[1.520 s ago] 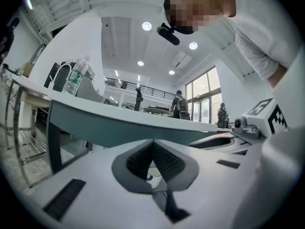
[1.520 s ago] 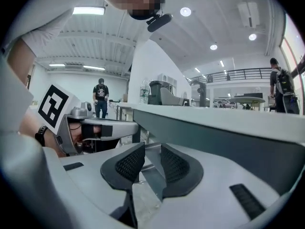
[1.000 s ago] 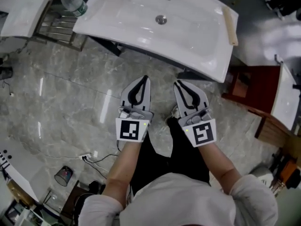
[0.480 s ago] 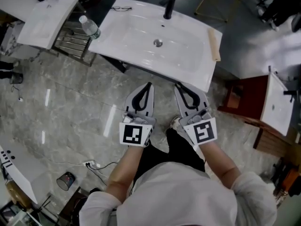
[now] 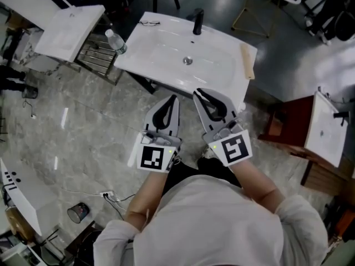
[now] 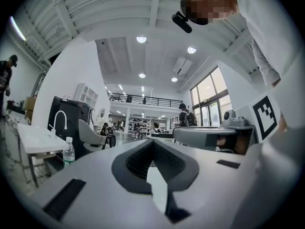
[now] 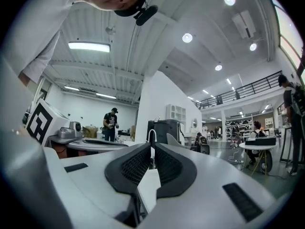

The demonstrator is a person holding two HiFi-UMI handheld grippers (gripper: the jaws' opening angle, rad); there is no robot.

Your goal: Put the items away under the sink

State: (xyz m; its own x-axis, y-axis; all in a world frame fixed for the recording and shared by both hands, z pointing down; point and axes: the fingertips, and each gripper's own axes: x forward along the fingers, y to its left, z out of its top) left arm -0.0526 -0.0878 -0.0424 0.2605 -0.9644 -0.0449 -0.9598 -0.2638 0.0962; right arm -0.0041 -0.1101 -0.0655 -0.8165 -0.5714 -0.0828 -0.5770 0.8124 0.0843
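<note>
A white sink [image 5: 166, 54] with a black tap [image 5: 198, 21] sat below the person. A clear water bottle [image 5: 116, 41] stood upright just beside the sink's left end, cap up, its label too small to read. A pale wooden stick [image 5: 247, 61] lay flat on the sink's right end, its long axis running front to back. At the sink's front edge, the left gripper [image 5: 173, 98] and right gripper [image 5: 197, 92] pointed towards the sink, each claw pinched together on nothing.

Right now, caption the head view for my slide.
Person at a white sink, left tool and right tool shut, empty, side by side; water bottle beside the basin.
</note>
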